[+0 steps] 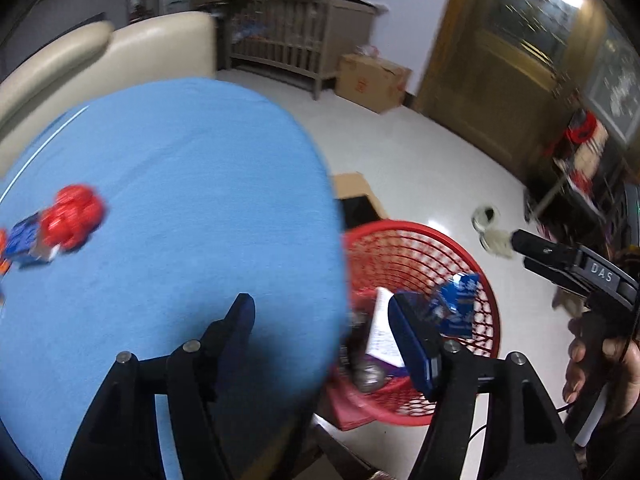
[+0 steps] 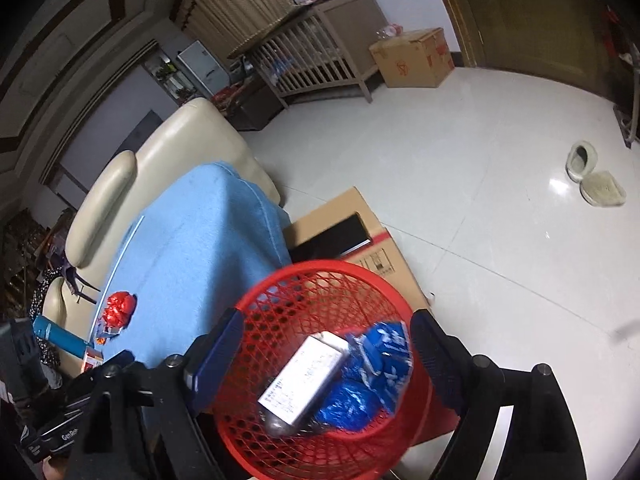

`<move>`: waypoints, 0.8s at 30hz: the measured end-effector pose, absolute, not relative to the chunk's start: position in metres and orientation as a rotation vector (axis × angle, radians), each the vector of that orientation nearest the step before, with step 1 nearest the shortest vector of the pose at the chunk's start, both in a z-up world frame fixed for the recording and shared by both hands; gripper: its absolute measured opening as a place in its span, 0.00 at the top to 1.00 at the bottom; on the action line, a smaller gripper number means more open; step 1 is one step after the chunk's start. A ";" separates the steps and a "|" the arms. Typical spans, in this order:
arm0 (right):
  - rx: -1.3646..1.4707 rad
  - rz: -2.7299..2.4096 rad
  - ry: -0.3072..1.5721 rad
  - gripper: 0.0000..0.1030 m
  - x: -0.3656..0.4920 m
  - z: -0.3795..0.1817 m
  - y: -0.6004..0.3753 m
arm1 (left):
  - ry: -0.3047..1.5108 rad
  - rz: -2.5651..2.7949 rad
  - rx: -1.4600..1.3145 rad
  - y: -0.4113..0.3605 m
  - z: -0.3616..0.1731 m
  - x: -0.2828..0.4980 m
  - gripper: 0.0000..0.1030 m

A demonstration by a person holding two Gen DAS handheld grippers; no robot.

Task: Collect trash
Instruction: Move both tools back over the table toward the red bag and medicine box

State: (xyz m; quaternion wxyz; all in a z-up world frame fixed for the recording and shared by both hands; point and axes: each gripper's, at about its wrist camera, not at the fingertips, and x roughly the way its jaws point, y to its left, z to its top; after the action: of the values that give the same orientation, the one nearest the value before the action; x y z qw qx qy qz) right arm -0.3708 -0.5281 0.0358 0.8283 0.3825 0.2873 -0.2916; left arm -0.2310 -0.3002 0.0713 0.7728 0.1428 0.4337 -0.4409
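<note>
A red mesh basket (image 1: 482, 280) (image 2: 256, 304) stands on the floor beside the blue-covered table (image 1: 180, 184) (image 2: 192, 248). It holds a white box (image 2: 304, 376), blue wrappers (image 2: 388, 348) (image 1: 458, 300) and a dark item. A red crumpled wrapper (image 1: 74, 216) (image 2: 118, 308) and a blue-orange wrapper (image 1: 22, 240) lie on the table. My left gripper (image 1: 324, 316) is open and empty over the table's edge. My right gripper (image 2: 324, 340) is open and empty above the basket; it also shows in the left wrist view (image 1: 520, 240).
A flat cardboard box (image 2: 384, 248) lies under the basket. A cream sofa (image 2: 168, 148) sits behind the table. A wooden crib (image 2: 316, 56), a cardboard box (image 2: 416, 56) and slippers (image 2: 592, 176) stand on the white tiled floor.
</note>
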 end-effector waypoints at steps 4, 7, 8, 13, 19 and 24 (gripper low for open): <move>0.757 -0.594 0.606 0.15 -0.349 0.049 -0.517 | 0.931 -0.849 0.228 -0.253 0.076 -0.202 0.32; 0.723 -0.551 0.620 0.15 -0.325 0.055 -0.504 | 0.936 -0.755 0.160 -0.212 0.076 -0.178 0.32; 0.711 -0.536 0.626 0.15 -0.317 0.056 -0.500 | 0.937 -0.723 0.140 -0.198 0.075 -0.170 0.32; 0.647 -0.435 0.673 0.15 -0.265 0.062 -0.467 | 0.959 -0.575 0.026 -0.126 0.064 -0.139 0.31; 0.584 -0.285 0.716 0.15 -0.189 0.068 -0.420 | 0.965 -0.444 -0.057 -0.063 0.051 -0.122 0.31; 0.615 -0.190 0.732 0.15 -0.125 0.068 -0.387 | 0.967 -0.378 -0.099 -0.026 0.044 -0.114 0.31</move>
State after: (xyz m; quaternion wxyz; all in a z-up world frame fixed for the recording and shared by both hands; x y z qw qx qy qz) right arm -0.1253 -0.3872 0.0677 0.8836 0.2953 0.3517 -0.0912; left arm -0.1145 -0.0263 0.0443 0.8671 -0.0472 0.4620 -0.1805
